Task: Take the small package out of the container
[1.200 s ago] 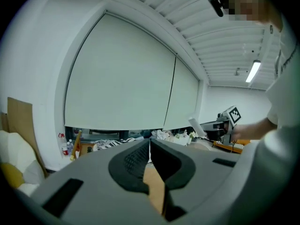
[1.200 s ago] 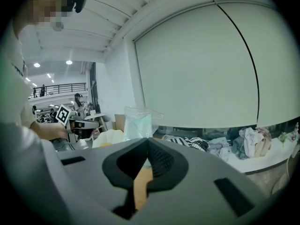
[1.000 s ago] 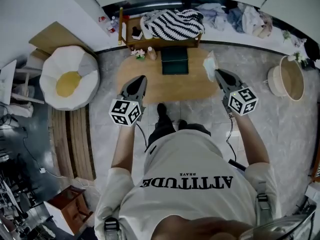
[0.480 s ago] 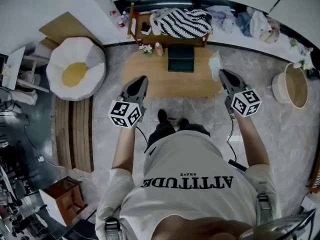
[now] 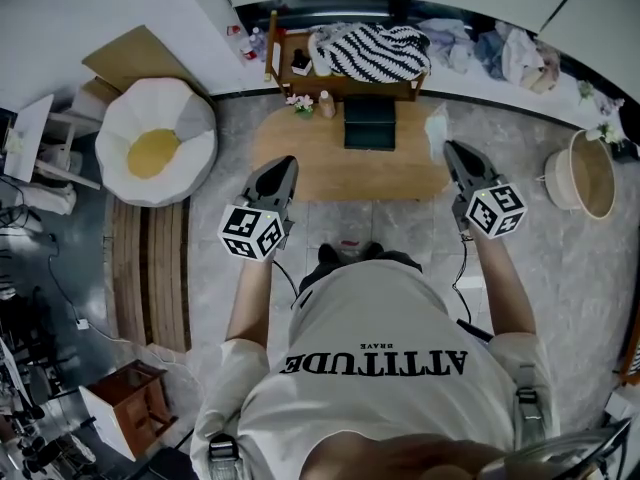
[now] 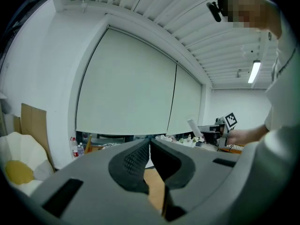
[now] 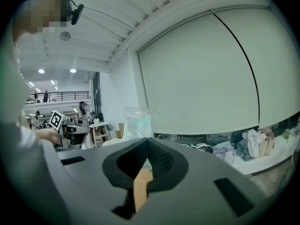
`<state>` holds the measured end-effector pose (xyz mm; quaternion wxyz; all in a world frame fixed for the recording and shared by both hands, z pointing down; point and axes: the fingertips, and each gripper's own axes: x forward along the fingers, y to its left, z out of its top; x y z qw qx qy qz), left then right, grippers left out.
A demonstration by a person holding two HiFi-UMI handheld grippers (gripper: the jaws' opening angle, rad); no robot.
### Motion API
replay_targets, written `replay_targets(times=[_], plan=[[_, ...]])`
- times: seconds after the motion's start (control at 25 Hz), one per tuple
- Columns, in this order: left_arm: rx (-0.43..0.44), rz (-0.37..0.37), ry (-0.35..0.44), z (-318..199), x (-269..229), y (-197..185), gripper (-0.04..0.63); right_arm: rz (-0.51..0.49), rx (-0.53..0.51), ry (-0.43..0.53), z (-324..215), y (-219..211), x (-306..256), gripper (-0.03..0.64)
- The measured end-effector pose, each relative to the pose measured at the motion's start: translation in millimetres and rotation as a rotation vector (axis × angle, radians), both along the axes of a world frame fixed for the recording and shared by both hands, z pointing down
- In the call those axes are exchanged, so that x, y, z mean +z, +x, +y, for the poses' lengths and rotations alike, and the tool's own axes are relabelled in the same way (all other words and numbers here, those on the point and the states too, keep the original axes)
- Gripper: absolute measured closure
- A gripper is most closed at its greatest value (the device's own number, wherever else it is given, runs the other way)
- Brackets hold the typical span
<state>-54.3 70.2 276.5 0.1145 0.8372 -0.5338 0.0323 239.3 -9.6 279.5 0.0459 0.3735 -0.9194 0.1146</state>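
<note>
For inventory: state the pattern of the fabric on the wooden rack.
The heaped fabric is black-and-white striped; head view shows it best.

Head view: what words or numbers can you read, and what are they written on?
"ATTITUDE": on the back of the white T-shirt, upside down in this view.
Small word next to it on the shirt: too small to read for sure.
Marker cubes: only black-and-white squares, no letters.
Bottles by the wall: labels too small to read.

White fried-egg beanbag sitting left of the wooden counter, zebra-striped blanket heaped on the wooden shelf behind, small bottle beside a flower sprig at the counter's far corner, woven basket out right, clothes pile along the wall
</note>
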Motion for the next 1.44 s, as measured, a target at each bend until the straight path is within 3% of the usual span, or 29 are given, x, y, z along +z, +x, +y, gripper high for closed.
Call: replay_targets(times=[0.52,1.44], plan=[[0.011,-0.020,0.007,-6,-1,-45,0.569,-0.009,0.049,0.039,5,-24,-18,0.597],[0.013,0.000,0.017,-27,1,-56,0.569,-0.003,0.056,0.040,-10,-34,-18,0.597]])
